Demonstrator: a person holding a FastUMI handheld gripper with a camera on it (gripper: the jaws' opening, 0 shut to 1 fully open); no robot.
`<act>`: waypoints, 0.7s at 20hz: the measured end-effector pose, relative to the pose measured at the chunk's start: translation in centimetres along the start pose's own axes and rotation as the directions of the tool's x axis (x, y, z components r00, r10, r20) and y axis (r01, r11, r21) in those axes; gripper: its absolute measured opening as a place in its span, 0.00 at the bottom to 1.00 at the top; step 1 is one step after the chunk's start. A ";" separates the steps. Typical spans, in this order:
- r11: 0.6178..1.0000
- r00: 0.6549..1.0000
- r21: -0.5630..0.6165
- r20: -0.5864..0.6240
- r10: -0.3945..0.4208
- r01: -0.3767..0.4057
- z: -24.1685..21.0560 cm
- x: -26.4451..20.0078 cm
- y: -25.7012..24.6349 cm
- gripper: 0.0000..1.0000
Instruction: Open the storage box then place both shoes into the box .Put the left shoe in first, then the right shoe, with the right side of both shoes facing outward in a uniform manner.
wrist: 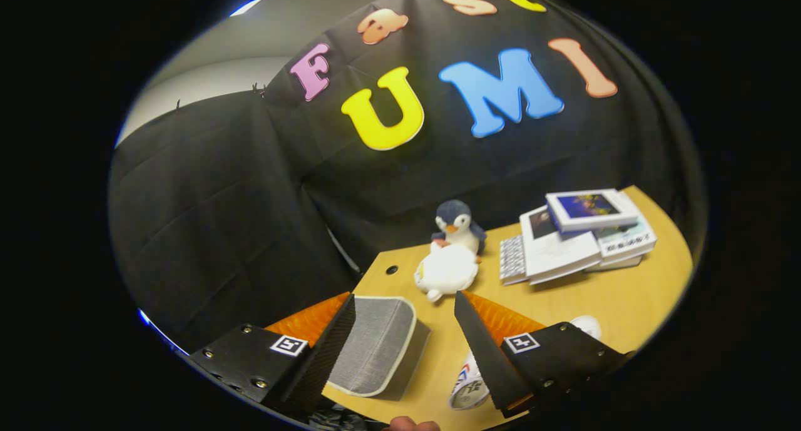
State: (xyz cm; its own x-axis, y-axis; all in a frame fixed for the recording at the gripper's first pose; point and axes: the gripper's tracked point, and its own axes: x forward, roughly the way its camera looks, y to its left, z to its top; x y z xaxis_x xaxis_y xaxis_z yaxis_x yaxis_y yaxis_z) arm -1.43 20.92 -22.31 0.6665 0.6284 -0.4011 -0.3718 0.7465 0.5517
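Storage box: the grey fabric storage box point(375, 346) with pale trim sits closed at the near left corner of the wooden tabletop point(563, 299), partly behind the left finger.
Gripper: the gripper point(403, 340) hangs above the tabletop's near edge, fingers spread wide apart with nothing between them but the box's right side and bare wood.
Shoe: a white shoe point(470, 387) with red and blue marks lies at the near edge, partly hidden under the right finger; left or right shoe, cannot tell.
Plush toys: a white plush point(445, 269) and a penguin point(459, 226) touching behind it, beyond the fingers near the far edge.
Books: a stack of books point(579, 234) rests towards the far right corner.
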 end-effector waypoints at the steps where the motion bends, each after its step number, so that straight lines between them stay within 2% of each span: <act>1: 0.998 0.998 0.052 -0.052 0.041 -0.038 -1.5 1.1 -0.1 0.97; 3: 0.978 0.980 0.169 -0.138 0.146 -0.122 -4.4 2.5 0.3 0.97; 7: 0.910 0.922 0.369 -0.253 0.293 -0.188 -9.4 6.7 -0.4 0.96; 12: 0.840 0.838 0.480 -0.326 0.437 -0.252 -13.4 9.6 0.5 0.97; 14: 0.789 0.804 0.544 -0.313 0.505 -0.284 -14.1 9.9 1.5 0.97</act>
State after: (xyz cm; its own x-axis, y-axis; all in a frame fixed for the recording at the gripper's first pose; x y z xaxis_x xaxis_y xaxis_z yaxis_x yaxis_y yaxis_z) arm -4.54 31.33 -35.76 0.1458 0.9509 -0.2729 -0.1309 0.2920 0.9474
